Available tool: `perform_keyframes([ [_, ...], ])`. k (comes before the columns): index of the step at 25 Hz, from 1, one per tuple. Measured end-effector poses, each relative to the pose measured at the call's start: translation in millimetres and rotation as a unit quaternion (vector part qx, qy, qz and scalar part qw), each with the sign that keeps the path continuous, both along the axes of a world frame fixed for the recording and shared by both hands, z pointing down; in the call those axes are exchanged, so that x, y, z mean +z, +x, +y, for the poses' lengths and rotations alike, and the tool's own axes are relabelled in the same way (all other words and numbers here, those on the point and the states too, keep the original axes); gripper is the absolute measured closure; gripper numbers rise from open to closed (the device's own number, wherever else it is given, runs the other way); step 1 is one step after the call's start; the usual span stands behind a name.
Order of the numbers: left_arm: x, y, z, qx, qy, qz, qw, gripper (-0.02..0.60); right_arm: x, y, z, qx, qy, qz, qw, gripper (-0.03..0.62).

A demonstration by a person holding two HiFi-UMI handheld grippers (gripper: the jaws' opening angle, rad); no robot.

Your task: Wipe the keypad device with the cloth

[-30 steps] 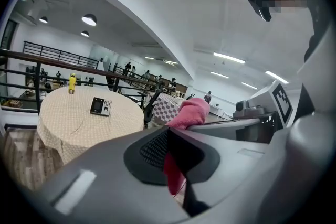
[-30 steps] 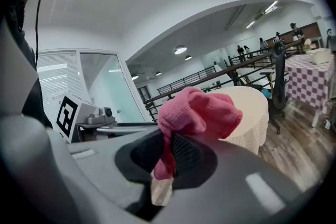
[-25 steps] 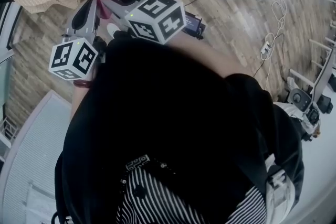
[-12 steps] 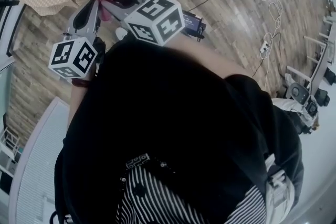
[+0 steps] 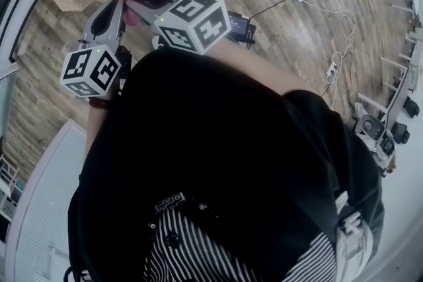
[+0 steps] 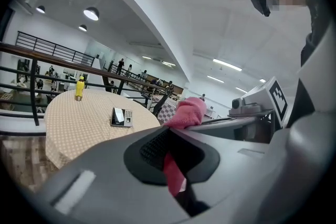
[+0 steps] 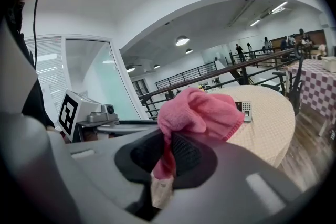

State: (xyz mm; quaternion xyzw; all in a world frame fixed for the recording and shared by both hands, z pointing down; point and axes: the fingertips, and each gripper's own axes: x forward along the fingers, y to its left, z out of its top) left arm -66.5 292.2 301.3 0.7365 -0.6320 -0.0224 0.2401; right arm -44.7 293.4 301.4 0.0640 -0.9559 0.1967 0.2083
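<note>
though off keypad device [image 7: 245, 110], cloth [image 7: 202, 113] in right gripper [image 7: 167, 157]

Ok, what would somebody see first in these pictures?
Probably the bright pink cloth, pinched between the jaws of both the left gripper and the right gripper. Farther off stands a round table with a checked cover, and on it sit the small keypad device and a yellow bottle.
</note>
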Motion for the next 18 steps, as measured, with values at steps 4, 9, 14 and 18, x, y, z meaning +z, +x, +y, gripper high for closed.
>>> perform_keyframes([
  [4, 1.8, -14.6, -0.1, -0.013, 0.001, 0.003, 0.9999, 0.577, 1.6, -14.6, -0.4, -0.015, 0.001, 0.002, 1.000, 0.549],
  [9, 9.5, -28.2, -8.0, -0.027, -0.005, 0.007, 0.9996, 0.577, 9.4, -28.2, -8.7, -0.030, -0.003, 0.006, 1.000, 0.550],
  [14, 15.1, -45.5, -27.5, -0.044, -0.014, 0.005, 0.9989, 0.577, 16.3, -46.2, -30.0, -0.040, -0.015, 0.001, 0.999, 0.550],
  [18, 14.1, -63.6, -51.0, -0.052, -0.018, 0.000, 0.9985, 0.577, 15.5, -64.5, -53.5, -0.053, -0.022, -0.003, 0.998, 0.550],
])
